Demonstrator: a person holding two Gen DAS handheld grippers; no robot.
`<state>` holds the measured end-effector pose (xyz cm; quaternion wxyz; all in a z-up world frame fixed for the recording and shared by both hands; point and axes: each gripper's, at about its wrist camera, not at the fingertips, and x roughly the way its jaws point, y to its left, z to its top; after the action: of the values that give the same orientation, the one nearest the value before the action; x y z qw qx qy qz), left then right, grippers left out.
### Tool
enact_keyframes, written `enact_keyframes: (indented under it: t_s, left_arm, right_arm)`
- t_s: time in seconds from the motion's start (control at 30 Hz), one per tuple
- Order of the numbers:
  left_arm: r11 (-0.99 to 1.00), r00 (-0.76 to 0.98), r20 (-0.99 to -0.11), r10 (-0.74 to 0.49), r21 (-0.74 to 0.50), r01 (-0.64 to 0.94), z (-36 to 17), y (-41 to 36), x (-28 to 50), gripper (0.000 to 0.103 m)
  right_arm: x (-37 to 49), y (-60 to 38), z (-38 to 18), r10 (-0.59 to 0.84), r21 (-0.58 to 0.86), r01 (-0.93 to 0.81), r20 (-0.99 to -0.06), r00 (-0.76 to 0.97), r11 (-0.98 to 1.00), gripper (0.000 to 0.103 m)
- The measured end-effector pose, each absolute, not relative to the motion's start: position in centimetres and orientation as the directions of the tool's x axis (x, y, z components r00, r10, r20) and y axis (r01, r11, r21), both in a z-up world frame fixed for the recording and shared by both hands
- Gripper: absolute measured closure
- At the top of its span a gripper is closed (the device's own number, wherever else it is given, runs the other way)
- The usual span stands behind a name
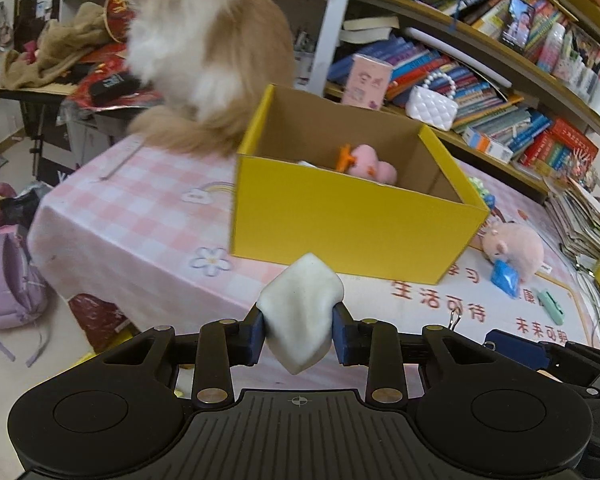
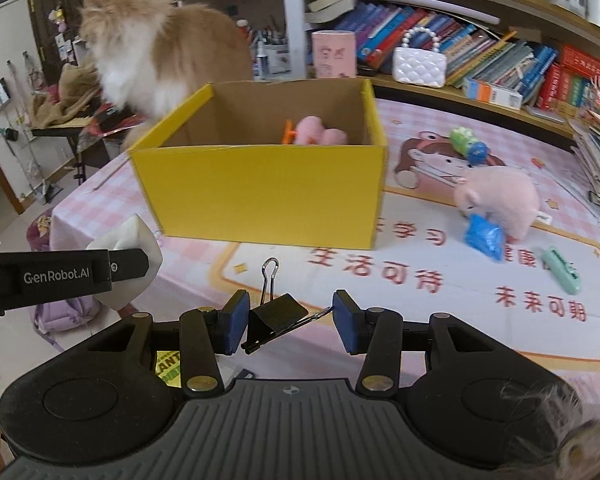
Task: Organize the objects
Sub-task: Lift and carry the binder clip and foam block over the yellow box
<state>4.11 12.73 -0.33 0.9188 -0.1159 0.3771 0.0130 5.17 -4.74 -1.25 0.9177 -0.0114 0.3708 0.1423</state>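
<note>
Yellow box [image 2: 260,196] stood before both grippers: left gripper [image 1: 299,330] clamped a white cloth [image 1: 300,312]; right gripper [image 2: 290,322] pinched a black binder clip [image 2: 276,318].

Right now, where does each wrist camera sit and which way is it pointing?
Left wrist: on the left tool, looking forward and down its fingers at the yellow box and the cat; its blue pads grip a white cloth.
Right wrist: on the right tool, facing the box head-on; a black binder clip sits between its pads, whether clamped is unclear. The left tool enters at left.
Shared: box, cat, pink plush pig, bookshelf.
</note>
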Motion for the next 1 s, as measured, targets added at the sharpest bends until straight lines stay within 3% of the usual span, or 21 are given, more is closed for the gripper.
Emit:
enact_keyframes:
  t_s: [0.33,1.0]
  left_arm:
    - [0.975,0.736,-0.674,-0.059,-0.199,-0.103,-0.1,16.4,2.4,0.071]
    - [0.981,0.803,-0.587,-0.100,-0.193,-0.020,2.1,16.7,3.6,0.071]
  right_arm:
    - [3.3,-0.8,-1.0,0.260,0.082,-0.280,-0.672,0.694,0.957,0.059]
    - [4.5,-0.1,1.0,0.216,0.033,-0.250,-0.621,0.754,0.968,0.059]
